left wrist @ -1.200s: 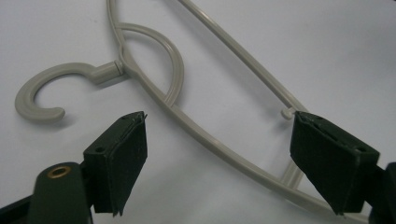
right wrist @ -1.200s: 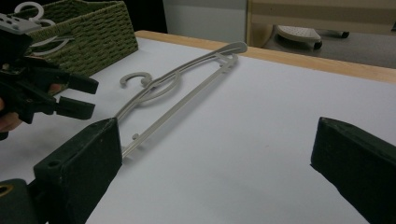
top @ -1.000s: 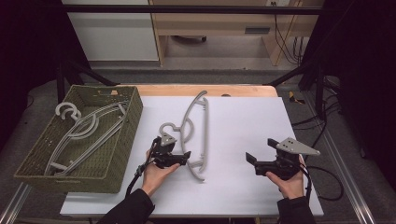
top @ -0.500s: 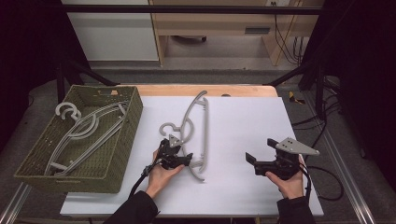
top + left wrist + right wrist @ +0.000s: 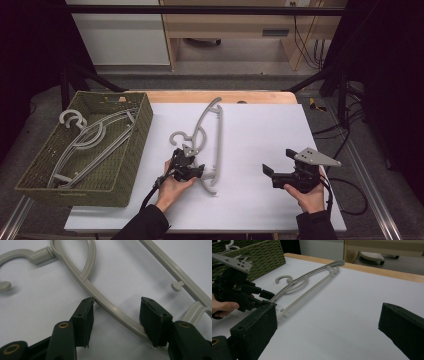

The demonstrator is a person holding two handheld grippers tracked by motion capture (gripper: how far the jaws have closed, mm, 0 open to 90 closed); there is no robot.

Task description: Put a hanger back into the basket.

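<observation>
Hanger (image 5: 207,131): laid flat on the white table (image 5: 280,145), near its left edge, hook toward the basket (image 5: 131,165).
Left gripper (image 5: 116,308): set over the hanger's curved arm near the lower end; the arm is seen between the half-narrowed jaws, which have just been closing, one tip touching it, no clamp yet.
Right gripper (image 5: 267,170): held apart at the table's right, jaws wide, nothing between.
Basket: two more hangers (image 5: 85,142) are kept inside.

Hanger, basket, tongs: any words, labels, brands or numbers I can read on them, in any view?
None: no readable text in any view.
Hanger: plain grey plastic, no marking.
Basket: plain weave; a small pale patch on its far wall is too blurred to read.
Left tongs and right tongs: unmarked.
</observation>
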